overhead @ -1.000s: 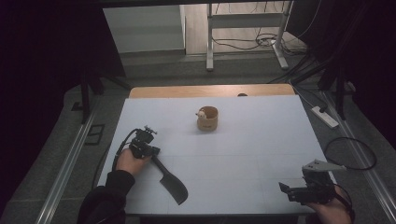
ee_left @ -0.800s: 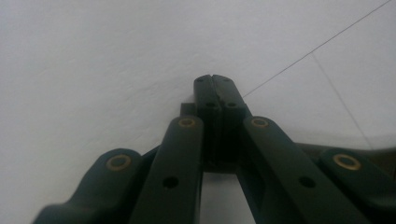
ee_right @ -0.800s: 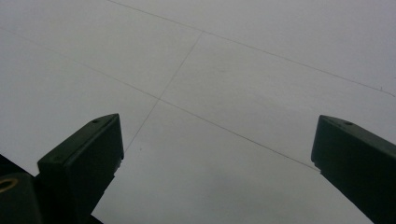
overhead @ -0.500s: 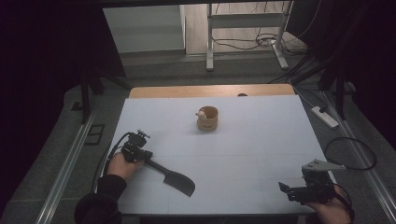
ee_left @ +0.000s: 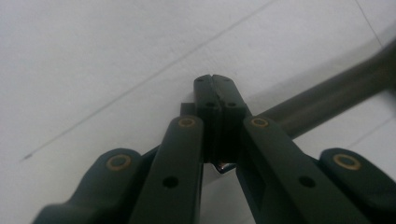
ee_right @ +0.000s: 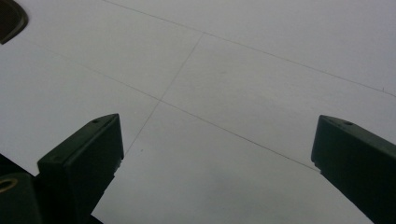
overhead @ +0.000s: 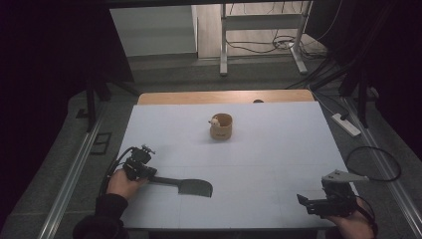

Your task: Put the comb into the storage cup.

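At lower left of the high view, your left gripper (overhead: 149, 174) has shifted leftward since the earlier frames, and the black spatula (overhead: 184, 185) it holds has swung from a steep diagonal to lie nearly level across the white table (overhead: 278, 149), blade toward frame centre. Your right gripper (overhead: 311, 204), at lower right, has kept its place. Note the jaw state: in the left gripper view the two black jaws stand pressed together at their tips, clamped on the spatula's handle (ee_left: 327, 100), which runs off as a dark grey bar to the upper right of that frame; a small glint of metal shows just below the clamped section. In the right gripper view the jaws stand wide apart with nothing between them, bare table surface beneath, and a dark rounded edge, apparently the spatula blade (ee_right: 10, 18), sits in the upper left corner. The spatula is matte black throughout, with a slim straight handle widening into a flat, roughly rectangular blade that rests on the table well short of the tan cup (overhead: 221, 126). That cup stands upright at upper centre, with a small pale object at its rim.
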`<state>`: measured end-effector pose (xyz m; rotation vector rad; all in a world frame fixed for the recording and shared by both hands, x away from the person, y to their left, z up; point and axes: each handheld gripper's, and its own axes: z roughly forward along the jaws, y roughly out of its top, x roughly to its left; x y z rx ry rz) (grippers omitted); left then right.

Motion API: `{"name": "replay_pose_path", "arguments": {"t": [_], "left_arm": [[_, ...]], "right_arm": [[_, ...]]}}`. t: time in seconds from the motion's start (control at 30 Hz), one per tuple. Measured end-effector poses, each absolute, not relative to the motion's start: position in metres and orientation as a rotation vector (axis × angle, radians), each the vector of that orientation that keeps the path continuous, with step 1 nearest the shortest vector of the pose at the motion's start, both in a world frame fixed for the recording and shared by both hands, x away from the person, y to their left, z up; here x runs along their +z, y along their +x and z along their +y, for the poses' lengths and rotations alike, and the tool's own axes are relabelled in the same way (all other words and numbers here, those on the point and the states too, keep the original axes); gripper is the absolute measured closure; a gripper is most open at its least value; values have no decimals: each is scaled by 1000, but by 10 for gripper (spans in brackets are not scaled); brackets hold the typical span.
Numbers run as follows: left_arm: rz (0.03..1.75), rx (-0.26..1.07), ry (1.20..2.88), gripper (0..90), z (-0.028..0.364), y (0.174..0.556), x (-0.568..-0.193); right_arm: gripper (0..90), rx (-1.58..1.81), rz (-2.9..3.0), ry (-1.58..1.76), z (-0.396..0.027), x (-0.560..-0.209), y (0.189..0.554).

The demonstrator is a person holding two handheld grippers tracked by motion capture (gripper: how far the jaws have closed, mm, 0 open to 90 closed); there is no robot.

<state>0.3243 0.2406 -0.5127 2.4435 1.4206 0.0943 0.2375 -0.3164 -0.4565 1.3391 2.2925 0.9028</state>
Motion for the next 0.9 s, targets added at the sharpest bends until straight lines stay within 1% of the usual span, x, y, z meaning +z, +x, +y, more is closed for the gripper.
{"name": "replay_pose_path", "arguments": {"t": [0.37, 0.9], "left_arm": [[1424, 70, 2500, 888, 238, 309, -510], [1459, -56, 2487, 887, 232, 282, -508]], "right_arm": [[23, 905, 2293, 1342, -317, -457, 238], [24, 902, 2295, 1340, -316, -457, 238]]}}
